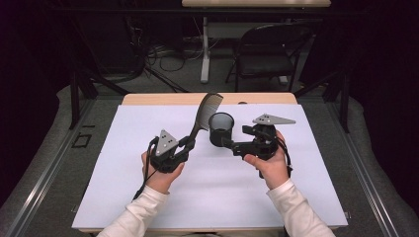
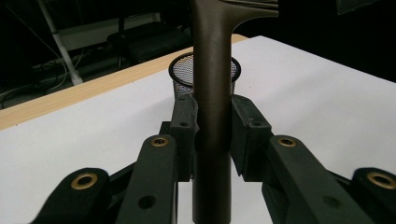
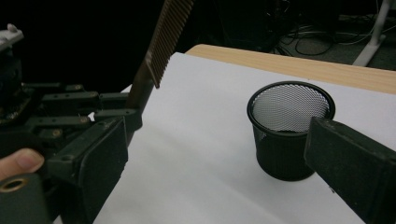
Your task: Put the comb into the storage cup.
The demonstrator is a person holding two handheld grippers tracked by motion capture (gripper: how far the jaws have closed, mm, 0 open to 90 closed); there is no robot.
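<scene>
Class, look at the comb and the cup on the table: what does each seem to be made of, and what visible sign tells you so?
Comb: probably plastic, dark brown with a dull, matte finish; the handle looks smooth and moulded, with fine, even teeth. Cup: most likely black metal mesh; light shows through the tiny regular holes in its wall, below a solid rim. The look alone cannot confirm either material.

A wooden table (image 1: 148,98) carries a white sheet (image 1: 148,148), with a black mesh cup (image 1: 221,129) standing upright on it.

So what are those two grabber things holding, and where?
The left gripper holds the comb by its handle, teeth end pointing up. The right gripper holds nothing; its jaws stand open near the black mesh cup.
</scene>
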